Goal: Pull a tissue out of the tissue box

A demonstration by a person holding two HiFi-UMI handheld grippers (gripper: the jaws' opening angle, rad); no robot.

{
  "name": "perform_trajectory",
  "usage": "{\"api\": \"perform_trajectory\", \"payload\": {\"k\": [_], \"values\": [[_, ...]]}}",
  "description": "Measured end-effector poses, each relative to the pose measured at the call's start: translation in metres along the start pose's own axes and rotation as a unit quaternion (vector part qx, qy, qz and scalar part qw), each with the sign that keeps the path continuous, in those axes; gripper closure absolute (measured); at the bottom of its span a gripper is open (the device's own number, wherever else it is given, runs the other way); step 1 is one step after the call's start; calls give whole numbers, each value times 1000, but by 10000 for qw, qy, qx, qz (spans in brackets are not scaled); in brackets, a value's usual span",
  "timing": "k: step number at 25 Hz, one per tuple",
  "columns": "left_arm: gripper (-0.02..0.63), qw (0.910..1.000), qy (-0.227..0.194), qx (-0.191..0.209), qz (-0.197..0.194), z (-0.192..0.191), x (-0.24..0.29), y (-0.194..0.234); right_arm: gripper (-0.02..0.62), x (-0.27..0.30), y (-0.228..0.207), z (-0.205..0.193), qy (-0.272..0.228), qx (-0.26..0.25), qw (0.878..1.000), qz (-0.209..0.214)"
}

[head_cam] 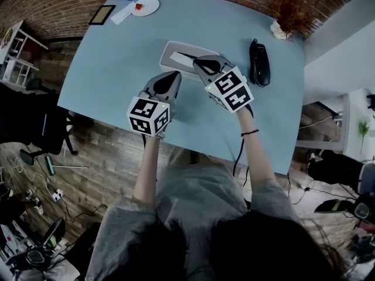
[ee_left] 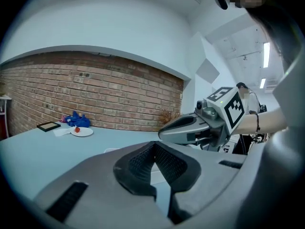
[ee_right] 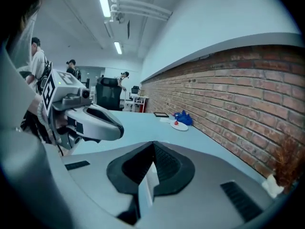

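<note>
Left claw [ee_left: 153,145] is recorded pressed together, empty. Right claw [ee_right: 153,145] is likewise pressed together, empty. Tissue box [head_cam: 180,55] is noted on table [head_cam: 117,69], at 12 o'clock from left claw; right claw's tip is seen over its 4 o'clock corner.

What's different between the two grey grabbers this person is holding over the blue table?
In the head view the right gripper reaches further across the table, its tip over the tissue box. The left gripper ends at the box's near edge. A dark wristband sits behind the right gripper, and none shows behind the left gripper. Shared: both are grey, each carries a marker cube, and both have their jaws together on nothing.
</note>
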State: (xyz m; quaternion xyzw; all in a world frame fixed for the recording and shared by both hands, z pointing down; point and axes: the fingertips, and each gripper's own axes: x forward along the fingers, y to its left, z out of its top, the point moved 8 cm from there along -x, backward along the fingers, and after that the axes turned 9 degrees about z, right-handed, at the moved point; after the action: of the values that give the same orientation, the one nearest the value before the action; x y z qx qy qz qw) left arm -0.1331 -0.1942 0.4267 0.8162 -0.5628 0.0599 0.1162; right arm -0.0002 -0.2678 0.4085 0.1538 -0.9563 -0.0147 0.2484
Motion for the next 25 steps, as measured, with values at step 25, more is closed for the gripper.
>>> {"api": "perform_trajectory", "payload": {"k": [25], "values": [[603,9980,597,-188,-64,-40,22,41,422,97,-16,-30,2336,-1059,9631,819]]}}
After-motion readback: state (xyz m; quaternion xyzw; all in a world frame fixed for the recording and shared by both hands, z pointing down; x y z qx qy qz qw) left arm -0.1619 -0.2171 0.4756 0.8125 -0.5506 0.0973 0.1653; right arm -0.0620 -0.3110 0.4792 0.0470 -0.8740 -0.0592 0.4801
